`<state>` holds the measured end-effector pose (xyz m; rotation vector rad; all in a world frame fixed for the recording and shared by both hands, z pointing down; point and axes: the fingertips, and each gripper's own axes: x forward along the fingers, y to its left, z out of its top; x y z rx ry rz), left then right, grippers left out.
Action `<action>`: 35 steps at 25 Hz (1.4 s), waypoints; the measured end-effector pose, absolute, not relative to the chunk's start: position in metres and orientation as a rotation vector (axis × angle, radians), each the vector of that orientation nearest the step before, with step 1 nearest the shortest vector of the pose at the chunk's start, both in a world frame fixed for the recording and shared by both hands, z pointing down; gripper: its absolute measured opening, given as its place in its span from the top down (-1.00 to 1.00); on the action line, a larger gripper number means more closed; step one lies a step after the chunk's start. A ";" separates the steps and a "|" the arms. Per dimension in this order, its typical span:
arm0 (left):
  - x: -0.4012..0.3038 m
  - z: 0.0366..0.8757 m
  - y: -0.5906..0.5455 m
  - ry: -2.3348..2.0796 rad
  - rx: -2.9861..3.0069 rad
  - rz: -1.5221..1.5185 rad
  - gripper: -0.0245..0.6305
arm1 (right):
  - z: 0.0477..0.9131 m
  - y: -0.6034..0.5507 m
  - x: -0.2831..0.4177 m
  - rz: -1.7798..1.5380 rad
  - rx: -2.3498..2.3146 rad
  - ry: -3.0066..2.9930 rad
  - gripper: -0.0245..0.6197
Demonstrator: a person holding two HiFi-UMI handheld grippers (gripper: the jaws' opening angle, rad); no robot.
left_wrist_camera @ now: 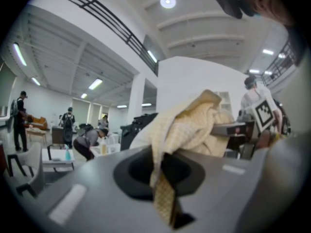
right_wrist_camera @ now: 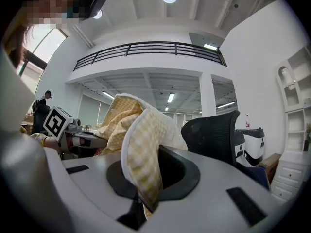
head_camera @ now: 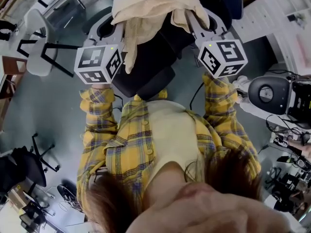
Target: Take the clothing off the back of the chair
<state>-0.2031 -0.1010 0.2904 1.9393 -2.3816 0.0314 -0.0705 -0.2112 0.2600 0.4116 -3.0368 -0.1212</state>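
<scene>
Your left gripper (left_wrist_camera: pixel 165 188) and right gripper (right_wrist_camera: pixel 141 193) each pinch a fold of the pale checked clothing (head_camera: pixel 150 8). It is bunched between the 2 at the head view's top centre, over the black chair (head_camera: pixel 146 69). The frame cuts off its top edge.

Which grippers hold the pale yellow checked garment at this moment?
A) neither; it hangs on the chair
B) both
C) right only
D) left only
B: the left gripper and the right gripper each have their jaws shut on a fold of the garment.
</scene>
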 end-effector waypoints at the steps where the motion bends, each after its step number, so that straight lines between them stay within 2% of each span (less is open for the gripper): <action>1: -0.204 0.293 -0.100 -2.381 1.929 0.026 0.84 | 0.263 -0.211 -0.072 -0.110 0.404 -3.035 0.81; 35: -0.220 0.365 -0.078 -2.345 1.708 -0.047 0.84 | 0.351 -0.194 -0.094 0.219 0.264 -2.966 0.81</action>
